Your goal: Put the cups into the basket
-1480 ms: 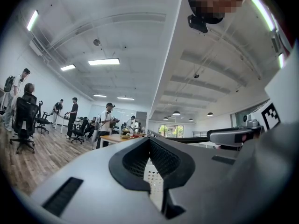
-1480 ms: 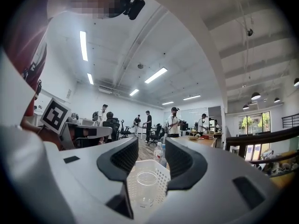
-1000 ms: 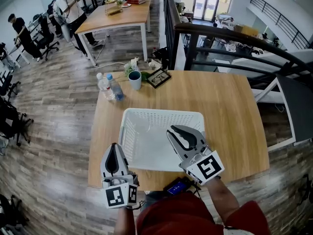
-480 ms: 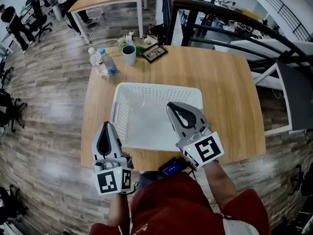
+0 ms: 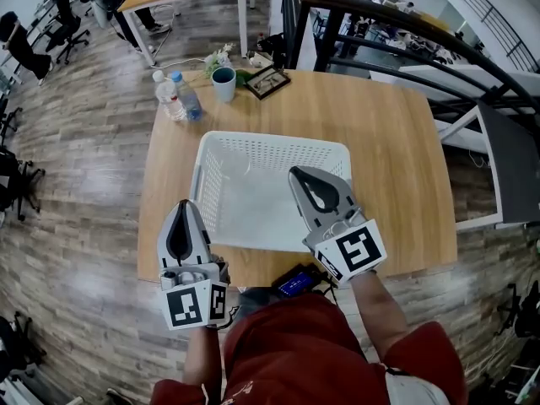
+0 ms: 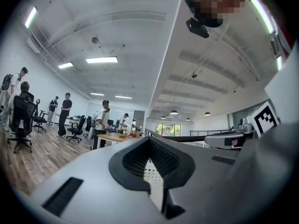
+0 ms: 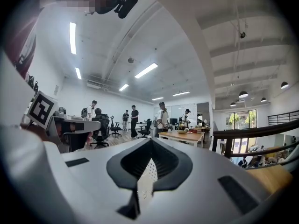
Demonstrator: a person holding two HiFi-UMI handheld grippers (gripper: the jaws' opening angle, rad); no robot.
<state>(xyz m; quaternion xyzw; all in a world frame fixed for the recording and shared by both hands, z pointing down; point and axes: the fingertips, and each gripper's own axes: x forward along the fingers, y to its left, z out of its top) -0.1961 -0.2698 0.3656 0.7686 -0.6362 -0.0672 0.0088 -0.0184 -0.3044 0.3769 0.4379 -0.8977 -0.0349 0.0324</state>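
Observation:
A white perforated basket [image 5: 211, 184] stands in the middle of the wooden table [image 5: 396, 159]. Whether a clear cup lies inside it I cannot tell. A teal cup [image 5: 224, 83] stands upright at the table's far left edge, outside the basket. My left gripper [image 5: 182, 206] hovers at the front left, just outside the basket's left wall, shut and empty. My right gripper [image 5: 301, 174] hangs over the basket's front right part, shut, nothing between its jaws. In the left gripper view the left gripper [image 6: 150, 141] has its jaws together. The right gripper [image 7: 150, 141] shows the same in the right gripper view.
Two plastic water bottles [image 5: 171, 96] stand left of the teal cup. A small plant [image 5: 222, 57] and a framed picture [image 5: 268, 81] lie to its right. A dark device with a lit screen [image 5: 295, 283] sits at the table's front edge. A black railing [image 5: 380, 36] runs behind.
The view has shifted, so the table sits a little higher in the picture. Both grippers stay near the front edge with nothing in them.

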